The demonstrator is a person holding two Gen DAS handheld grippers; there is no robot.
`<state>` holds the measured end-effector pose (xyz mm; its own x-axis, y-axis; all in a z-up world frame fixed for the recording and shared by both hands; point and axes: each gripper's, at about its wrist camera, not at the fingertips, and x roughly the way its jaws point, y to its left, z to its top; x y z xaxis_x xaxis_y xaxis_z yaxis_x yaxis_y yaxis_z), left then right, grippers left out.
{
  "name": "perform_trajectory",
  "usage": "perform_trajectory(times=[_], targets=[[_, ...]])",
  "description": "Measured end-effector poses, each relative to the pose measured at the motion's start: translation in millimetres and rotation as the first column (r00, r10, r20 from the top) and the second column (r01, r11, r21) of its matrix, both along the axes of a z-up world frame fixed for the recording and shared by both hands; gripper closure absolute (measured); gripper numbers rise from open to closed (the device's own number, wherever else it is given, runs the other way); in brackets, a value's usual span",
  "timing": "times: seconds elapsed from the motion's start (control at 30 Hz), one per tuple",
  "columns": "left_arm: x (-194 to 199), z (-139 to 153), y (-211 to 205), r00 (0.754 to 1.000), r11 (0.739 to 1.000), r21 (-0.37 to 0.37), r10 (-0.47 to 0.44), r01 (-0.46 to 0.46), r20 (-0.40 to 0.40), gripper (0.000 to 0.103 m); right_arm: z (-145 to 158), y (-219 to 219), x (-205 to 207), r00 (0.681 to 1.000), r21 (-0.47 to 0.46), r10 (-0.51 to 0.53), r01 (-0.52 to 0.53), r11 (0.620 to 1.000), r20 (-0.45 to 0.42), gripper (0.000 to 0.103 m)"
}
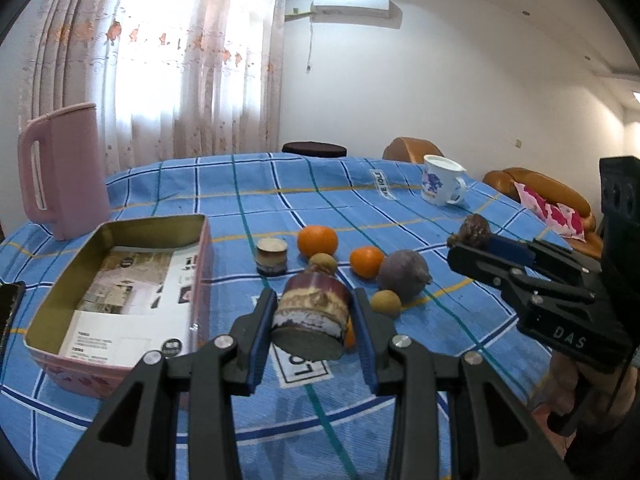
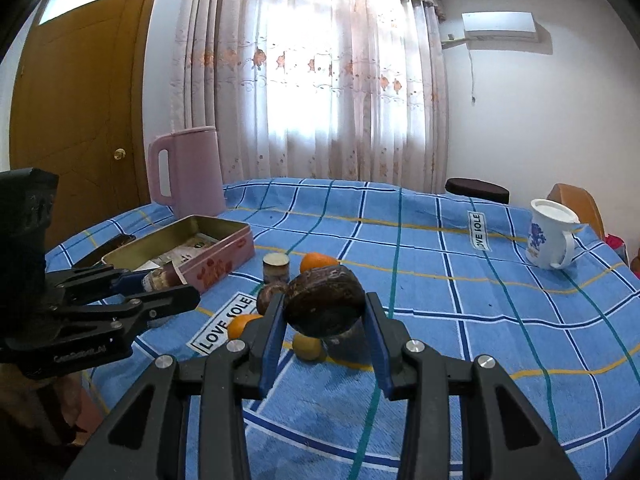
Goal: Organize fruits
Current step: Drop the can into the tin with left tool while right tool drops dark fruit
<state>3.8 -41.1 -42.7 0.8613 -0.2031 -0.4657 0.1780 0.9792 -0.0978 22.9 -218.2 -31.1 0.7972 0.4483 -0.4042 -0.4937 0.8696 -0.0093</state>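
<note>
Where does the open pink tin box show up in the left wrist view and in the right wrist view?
Left wrist: pink tin box at lower left, in front of the pink jug.
Right wrist: pink tin box at middle left, also in front of the pink jug.
Shared landmark: the pink jug.

Daylight came through the sheer curtain (image 2: 320, 92) and burned out its middle to plain white, while the room stayed evenly bright with only soft shadows on the checked cloth (image 1: 400, 208). Both fisheye views bent straight lines strongly and turned black in the corners. The near tongs (image 1: 316, 312) looked slightly soft, the far wall a little hazy.
</note>
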Motion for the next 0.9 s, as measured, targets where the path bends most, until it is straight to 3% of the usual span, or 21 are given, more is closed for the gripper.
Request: perform_trajectory(times=[0.43,0.9], targets=[[16,15,67,0.988,0.988,-0.015,0.153,-0.152,0.01,0.064,27,71,22,0.986,-0.015,0.165,-0.165,0.986,0.017,0.063],[43,2,139,0.96,0.961,-0.025,0.274,-0.276,-0.056,0.064,16,168,50,0.95,-0.074,0.309,-0.312,0.947,-0.047,0.063]])
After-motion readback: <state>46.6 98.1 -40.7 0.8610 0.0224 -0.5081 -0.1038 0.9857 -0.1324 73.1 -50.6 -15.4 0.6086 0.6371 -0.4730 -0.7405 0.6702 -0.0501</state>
